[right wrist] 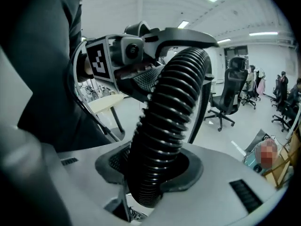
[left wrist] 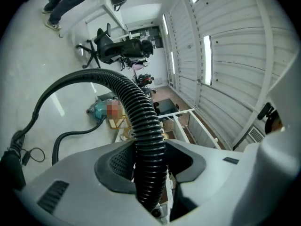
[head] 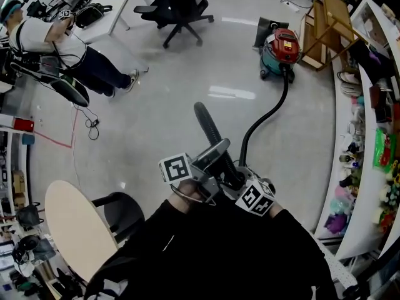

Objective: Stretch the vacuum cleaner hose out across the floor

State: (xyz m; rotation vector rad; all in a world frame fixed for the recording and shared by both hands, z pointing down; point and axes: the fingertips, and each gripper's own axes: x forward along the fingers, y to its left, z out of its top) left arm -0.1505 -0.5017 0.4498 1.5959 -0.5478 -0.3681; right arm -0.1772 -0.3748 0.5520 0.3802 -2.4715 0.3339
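While both grippers sit close together at lower centre of head view, the hose (head: 209, 127) isn't stretched yet: it curves from the vacuum body (head: 280, 47) at upper right, over the floor (head: 156, 99), to the hands, w/ a thick ribbed stretch sticking out toward upper left. Left gripper (head: 211, 155) jaws are closed round the hose. Right gripper (head: 236, 179) jaws are clamped on it too, just beside the left. Step, I'd judge: early, hose picked up but not laid out. Next prob. needs moving away from vac & lowering the hose in a straight line, firm grip, no yanking the vac over.
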